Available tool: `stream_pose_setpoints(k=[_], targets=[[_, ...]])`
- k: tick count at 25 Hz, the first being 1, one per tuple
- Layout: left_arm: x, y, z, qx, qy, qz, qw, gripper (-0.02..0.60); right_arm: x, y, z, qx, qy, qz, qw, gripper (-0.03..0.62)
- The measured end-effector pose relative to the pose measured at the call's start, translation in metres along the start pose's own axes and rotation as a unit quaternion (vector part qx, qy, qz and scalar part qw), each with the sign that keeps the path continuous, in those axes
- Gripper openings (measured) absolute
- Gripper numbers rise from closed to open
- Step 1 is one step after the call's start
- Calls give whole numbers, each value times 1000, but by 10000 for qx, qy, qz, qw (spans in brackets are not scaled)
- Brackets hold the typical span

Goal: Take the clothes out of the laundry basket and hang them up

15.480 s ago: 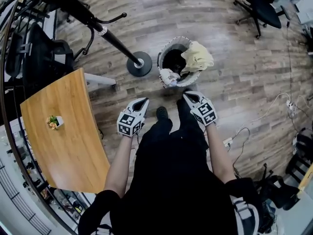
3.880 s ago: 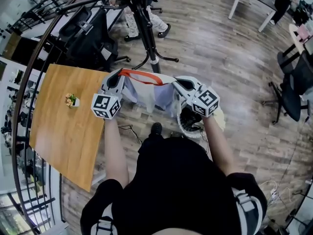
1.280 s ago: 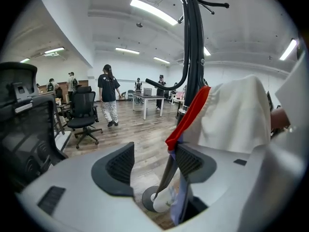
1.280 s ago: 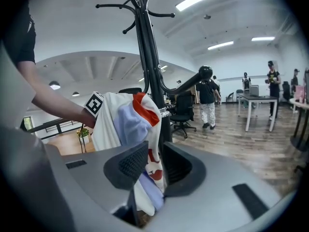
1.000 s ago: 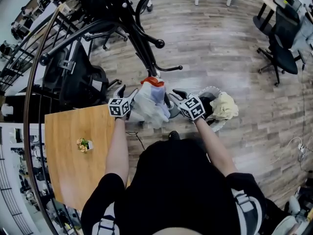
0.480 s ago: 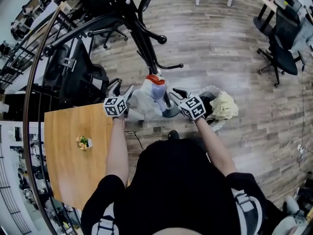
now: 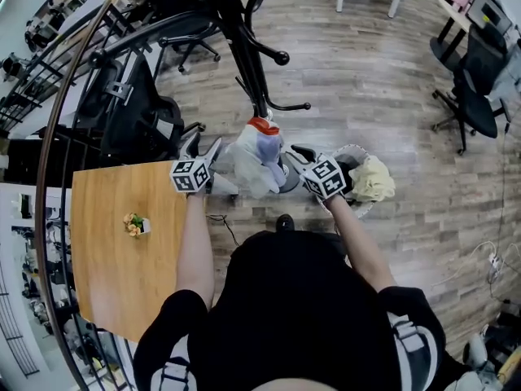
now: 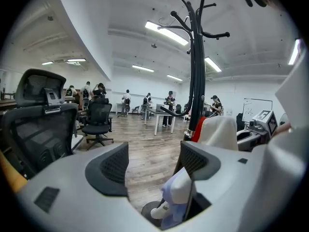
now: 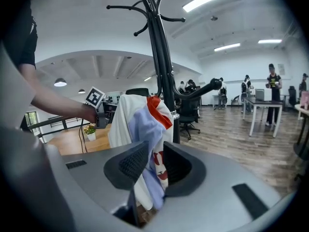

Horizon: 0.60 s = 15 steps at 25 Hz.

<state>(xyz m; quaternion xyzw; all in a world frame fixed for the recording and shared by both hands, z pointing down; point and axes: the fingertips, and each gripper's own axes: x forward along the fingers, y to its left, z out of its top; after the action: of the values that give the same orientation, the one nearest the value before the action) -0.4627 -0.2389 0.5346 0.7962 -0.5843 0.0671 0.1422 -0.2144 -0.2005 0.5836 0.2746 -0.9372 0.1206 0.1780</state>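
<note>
R gripper (image 9: 155, 164) clamped on shirt (image 7: 257, 155), held up beside coat rack (image 7: 247, 51) pole, near basket (image 7: 350, 148). L gripper (image 8: 154, 162) jaws apart, nothing pinched. Risk: one-sided hold, shirt bunched; collar may miss hook, slip to floor (image 7: 383, 80).

No words or numbers can be read here. The left cube (image 7: 189, 175) and the right cube (image 7: 326, 177) show only black and white square shapes, not letters. The shirt (image 9: 145, 129) has red marks, but they are folded up and cannot be read.
</note>
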Motion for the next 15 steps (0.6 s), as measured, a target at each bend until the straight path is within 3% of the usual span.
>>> stream_pose_setpoints(k=[4, 10, 15], targets=[[-19, 11, 0, -295, -173, 225, 9992, 345, -8, 2, 5, -77, 0, -17, 10000, 103], [-26, 15, 8, -396, -320, 375, 9980, 344, -17, -8, -1, -63, 89, -19, 9999, 103], [-54, -18, 21, -383, -603, 525, 9961, 344, -64, -19, -13, -33, 17, -103, 9999, 103]])
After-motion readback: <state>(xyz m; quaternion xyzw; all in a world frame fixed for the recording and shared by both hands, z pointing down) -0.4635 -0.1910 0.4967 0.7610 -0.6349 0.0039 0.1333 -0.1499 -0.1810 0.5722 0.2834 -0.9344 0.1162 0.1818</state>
